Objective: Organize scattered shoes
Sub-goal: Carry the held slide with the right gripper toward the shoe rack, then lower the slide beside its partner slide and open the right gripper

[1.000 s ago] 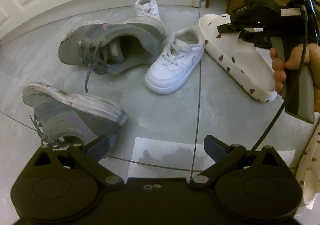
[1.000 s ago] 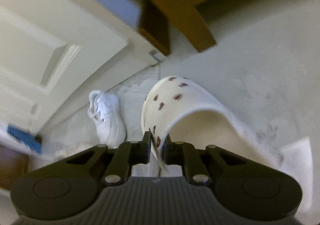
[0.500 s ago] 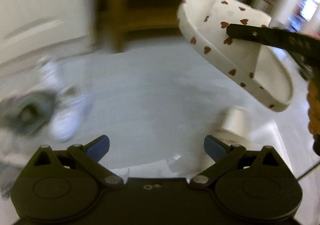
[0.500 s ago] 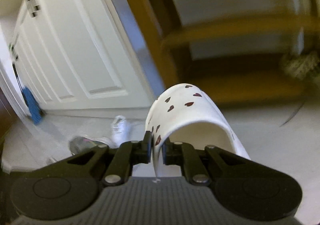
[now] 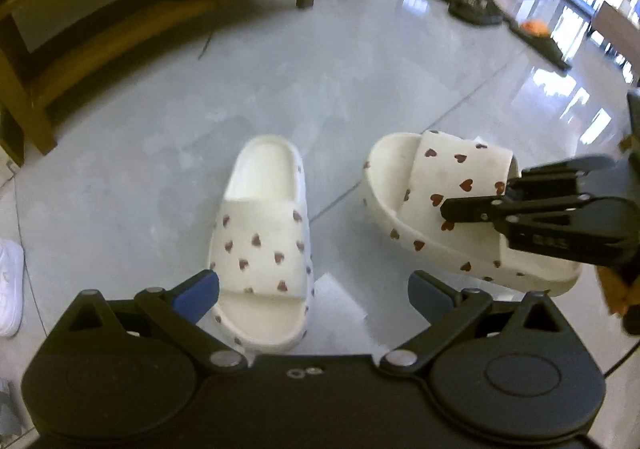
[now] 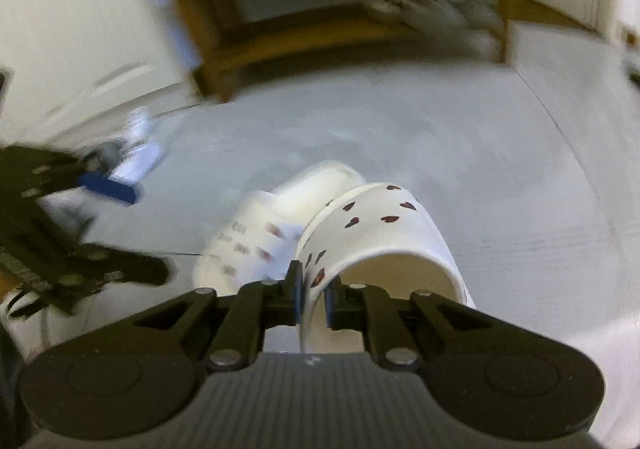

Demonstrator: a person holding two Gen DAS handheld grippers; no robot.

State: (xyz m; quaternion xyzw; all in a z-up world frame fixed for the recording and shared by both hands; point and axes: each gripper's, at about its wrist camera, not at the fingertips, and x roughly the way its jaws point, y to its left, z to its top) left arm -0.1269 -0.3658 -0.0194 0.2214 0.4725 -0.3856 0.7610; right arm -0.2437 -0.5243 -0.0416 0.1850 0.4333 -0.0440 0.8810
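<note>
White sneaker point(image 5: 10, 287) sat far left of the L gripper point(image 5: 314, 287), cut off by frame edge. Wooden shoe rack point(image 5: 120, 21) stood up-left of it, well apart, w/ blurred shoes on lower shelf. L gripper's jaws stood wide apart, nothing between them; blue pad point(image 5: 196, 291) on its left finger visible. Just ahead of L gripper, overlapping that left pad in view: heart-print slide on floor point(image 5: 262, 237), flat on grey tile floor point(image 5: 340, 81), open heel end toward the camera. To its right, near but not touching: second heart-print slide point(image 5: 448, 189), tilted, toe end raised off the tile. R gripper point(image 6: 312, 299) was clamped onto this slide's strap, pads pressing either side of strap edge. In R wrist view, floor slide lay just left of and beyond the held one, partly hidden by it; L gripper showed blurred at far left. Dark mats w/ orange items point(image 5: 480, 1) far behind, upper right. Person's fingers on the R gripper handle only partly seen.
</note>
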